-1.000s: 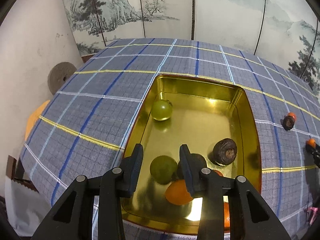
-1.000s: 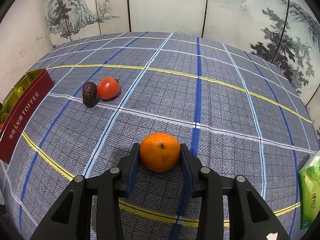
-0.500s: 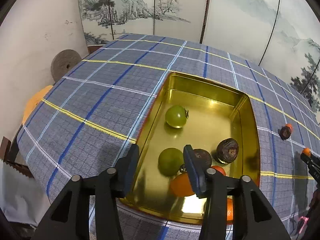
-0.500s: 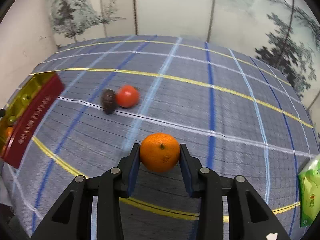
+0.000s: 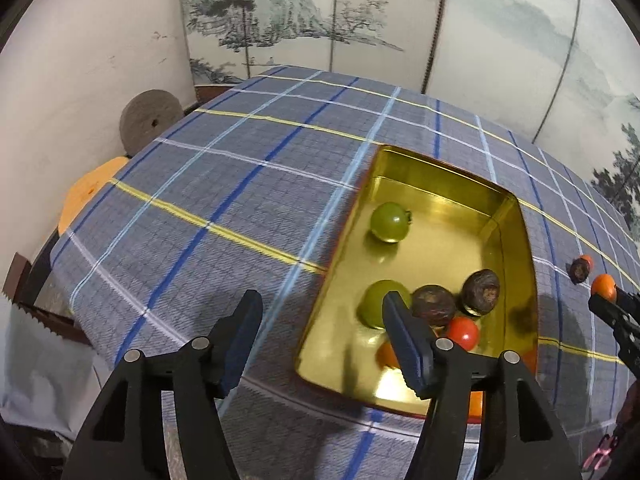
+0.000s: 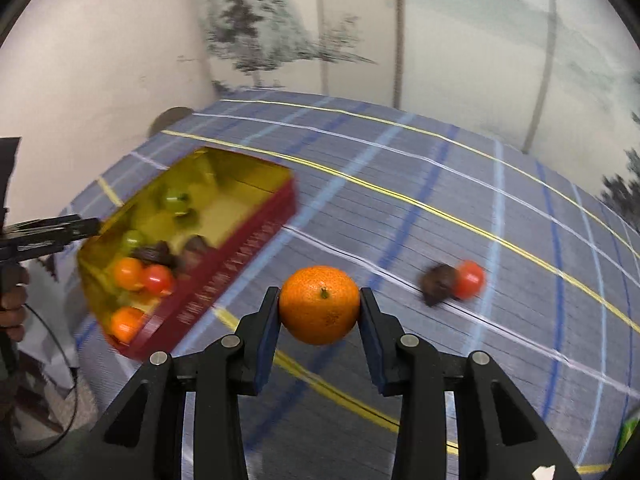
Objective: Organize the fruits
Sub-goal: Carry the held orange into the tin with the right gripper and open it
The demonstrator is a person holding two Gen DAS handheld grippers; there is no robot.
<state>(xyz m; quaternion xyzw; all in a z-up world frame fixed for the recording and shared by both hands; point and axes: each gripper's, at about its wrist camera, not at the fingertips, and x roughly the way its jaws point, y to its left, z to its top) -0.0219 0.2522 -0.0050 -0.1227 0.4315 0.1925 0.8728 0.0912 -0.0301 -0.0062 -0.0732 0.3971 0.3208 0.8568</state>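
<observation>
The right gripper (image 6: 319, 308) has its jaws clenched on a mandarin orange (image 6: 319, 304), the blue pads pressing its two sides and the stem end facing the camera; the fruit hangs clear of the plaid tablecloth (image 6: 460, 208) that covers the table. To the left of these jaws and a little beyond them lies the toffee tin (image 6: 224, 256), red outside and gold inside. In the blurred right wrist view it holds green fruits, dark brown fruits, a red tomato and orange fruits. To the right of the jaws and beyond them, a dark brown fruit (image 6: 438, 280) and a red tomato (image 6: 470, 278) lie touching on the cloth.

The left gripper (image 5: 320, 320) has nothing in its grasp and its jaws are opening. Its left pad is over bare cloth, and its right pad stands in front of the tin's near left part. Seen past these jaws, the tin (image 5: 520, 248) holds a green tomato (image 5: 390, 222) far ahead, a second green fruit (image 5: 374, 304) right behind the right pad, two dark brown round fruits (image 5: 482, 292) to the right of that pad, a red tomato (image 5: 463, 333) just beside them, and orange fruit partly hidden by the pad. At the far right edge of the left wrist view the other gripper's tips show with the mandarin between them.

A hand (image 6: 12, 300) on the left gripper's handle shows at the left edge of the right wrist view.
</observation>
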